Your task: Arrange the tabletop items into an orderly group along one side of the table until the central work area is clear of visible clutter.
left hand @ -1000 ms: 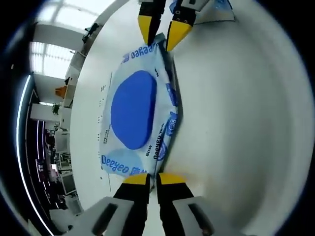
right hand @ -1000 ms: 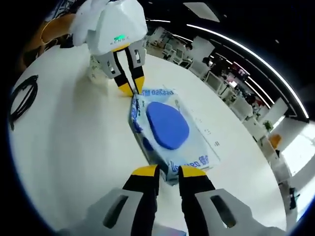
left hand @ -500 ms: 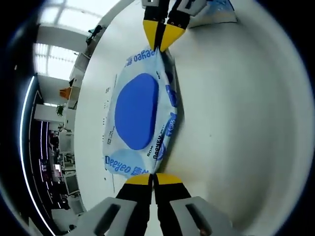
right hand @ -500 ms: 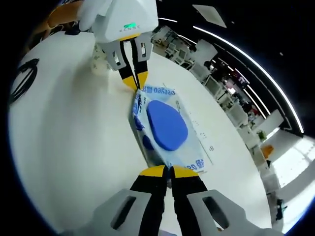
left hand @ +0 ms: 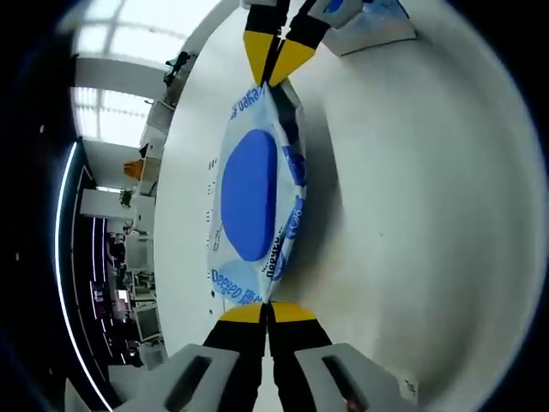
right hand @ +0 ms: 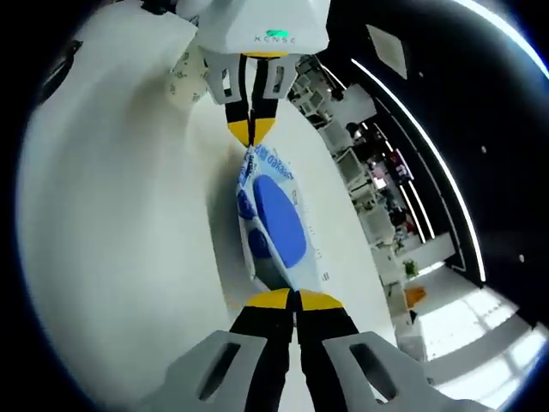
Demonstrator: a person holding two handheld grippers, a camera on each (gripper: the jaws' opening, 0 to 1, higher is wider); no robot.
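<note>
A soft white-and-blue plastic pack of wet wipes (left hand: pixel 257 202) (right hand: pixel 273 227) with an oval blue lid, lifted above the white round table (left hand: pixel 412 197), hangs pinched at both end seams

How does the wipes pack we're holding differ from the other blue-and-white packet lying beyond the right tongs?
The soft white-and-blue wipes pack with the blue oval lid is pinched at both ends, by the left tongs and the right tongs; the flat blue-and-white packet is untouched. The wipes pack is tipped up on its edge; the packet lies flat on the white table. Both carry blue print on white.
</note>
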